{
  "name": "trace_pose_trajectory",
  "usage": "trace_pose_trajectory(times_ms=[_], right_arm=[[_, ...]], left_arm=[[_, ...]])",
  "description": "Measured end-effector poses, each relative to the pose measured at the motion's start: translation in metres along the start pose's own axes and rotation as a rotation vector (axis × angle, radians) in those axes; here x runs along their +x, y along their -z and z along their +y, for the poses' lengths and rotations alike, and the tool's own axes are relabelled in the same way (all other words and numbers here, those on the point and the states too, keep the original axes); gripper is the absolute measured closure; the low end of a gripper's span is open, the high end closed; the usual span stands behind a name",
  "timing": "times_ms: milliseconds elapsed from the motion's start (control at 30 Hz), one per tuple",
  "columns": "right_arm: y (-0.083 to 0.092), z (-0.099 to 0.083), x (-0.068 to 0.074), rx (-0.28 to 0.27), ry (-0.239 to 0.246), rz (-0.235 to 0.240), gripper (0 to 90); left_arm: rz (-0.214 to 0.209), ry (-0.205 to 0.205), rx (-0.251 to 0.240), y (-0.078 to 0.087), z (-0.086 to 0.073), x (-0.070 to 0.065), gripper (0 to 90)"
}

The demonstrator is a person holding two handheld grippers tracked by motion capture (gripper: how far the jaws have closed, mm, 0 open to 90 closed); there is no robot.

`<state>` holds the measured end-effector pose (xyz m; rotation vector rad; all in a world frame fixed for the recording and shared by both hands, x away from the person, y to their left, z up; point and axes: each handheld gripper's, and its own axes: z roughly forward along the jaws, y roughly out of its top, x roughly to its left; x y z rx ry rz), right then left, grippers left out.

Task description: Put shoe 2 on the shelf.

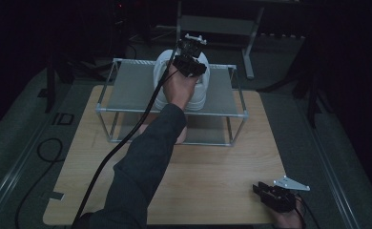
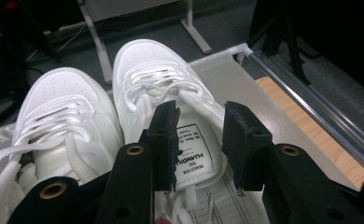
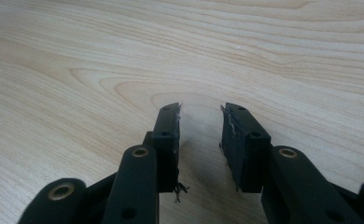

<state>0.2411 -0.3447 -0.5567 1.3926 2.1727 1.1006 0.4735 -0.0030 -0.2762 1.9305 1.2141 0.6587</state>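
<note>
on the rack's (image 1: 127,90) top shelf, the left hand-held gripper (image 2: 201,140) is hovering with jaws spread around the tongue (image 2: 196,149) of one white shoe (image 2: 166,88), light and soft-sided, likely best pinched there, while the right hand-held gripper (image 3: 201,140) is sitting spread over the bench (image 3: 124,56).

**Readable text: one shoe-tongue label, one floor marking**

In the left gripper view, a white label (image 2: 195,154) was sewn on the inside of the tongue of the right-hand white sneaker (image 2: 164,88). It read upside down, its largest word looking like "HUANQIU"; the smaller lines around it were too fine to read. In the high view, a marking like "ID" (image 1: 63,119) stood on the grey floor just left of the wooden table (image 1: 222,176).
</note>
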Motion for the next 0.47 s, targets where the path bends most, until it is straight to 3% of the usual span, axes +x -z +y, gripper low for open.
trace_pose_trajectory(times_ms=[200,467], right_arm=[[0.000,0.000,0.000,0.000,-0.001,0.000,66.4],[0.000,0.000,0.000,0.000,0.000,0.001,66.6]], left_arm=[[-0.078,-0.025,-0.008,0.000,-0.001,-0.005,64.5],[-0.164,-0.085,-0.026,0.002,-0.002,-0.021,62.3]])
